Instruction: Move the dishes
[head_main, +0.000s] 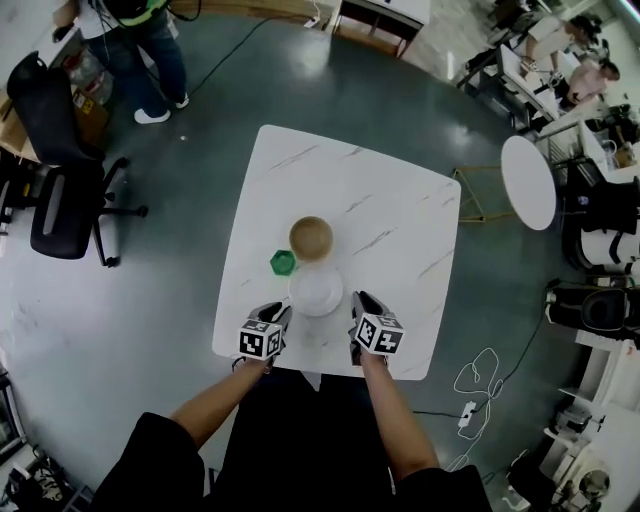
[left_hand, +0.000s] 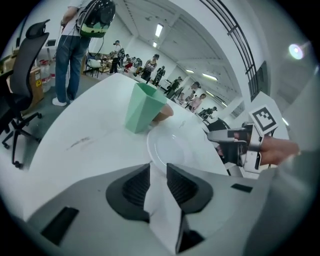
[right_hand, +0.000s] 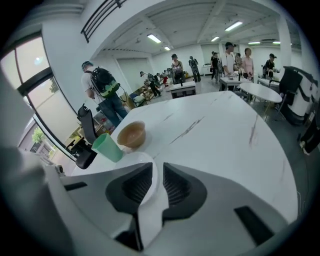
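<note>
Plate (head_main: 316, 290): it lies by your edge of the table (head_main: 400, 210) and is the nearest dish, so probably your first pick.
Left gripper (head_main: 279, 318): just left of the plate's near rim, with the jaws a narrow slot apart and nothing in them.
Right gripper (head_main: 356, 306): just right of the plate, with the same narrow gap, also empty. You flank the plate, seemingly to take its rim.
Cup (head_main: 283, 262): just beside the plate's far-left rim, so mind it.
Bowl (head_main: 311, 238): just beyond the plate.
</note>
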